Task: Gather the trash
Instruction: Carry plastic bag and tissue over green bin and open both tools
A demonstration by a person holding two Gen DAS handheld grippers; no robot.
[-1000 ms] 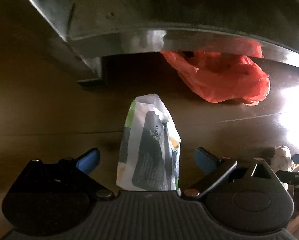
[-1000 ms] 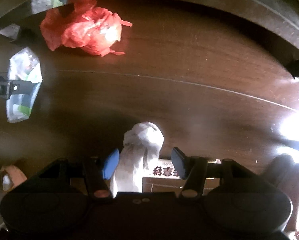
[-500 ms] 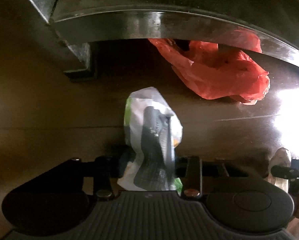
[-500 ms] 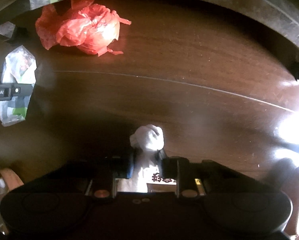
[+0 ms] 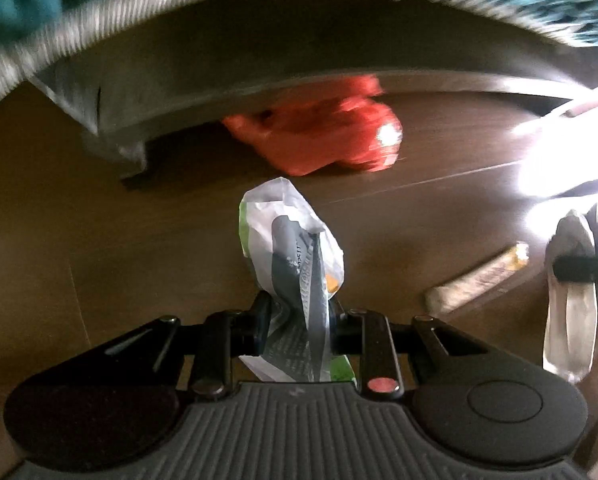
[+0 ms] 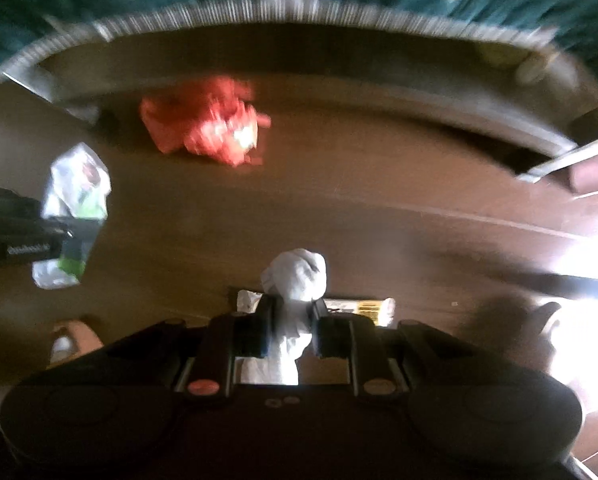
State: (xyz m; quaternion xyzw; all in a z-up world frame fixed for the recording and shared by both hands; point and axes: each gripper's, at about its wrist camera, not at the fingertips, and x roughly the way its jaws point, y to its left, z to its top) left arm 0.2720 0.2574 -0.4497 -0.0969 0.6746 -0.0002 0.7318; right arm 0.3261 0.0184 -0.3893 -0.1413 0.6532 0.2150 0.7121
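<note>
A dark wooden floor (image 5: 99, 208) is shown, with a red plastic bag (image 5: 323, 136) lying by blurred furniture. A printed wrapper (image 5: 295, 256) is clamped in the left gripper (image 5: 299, 320), and a white crumpled tissue (image 6: 297, 276) in the right gripper (image 6: 291, 320). The packet (image 6: 363, 306) beneath is partly hidden.

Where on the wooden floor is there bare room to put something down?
Bare floor stretches right of the red bag, ahead of the flat packet. Another patch lies left of the wrapper. It is crowded by the packet and under the furniture edge.
</note>
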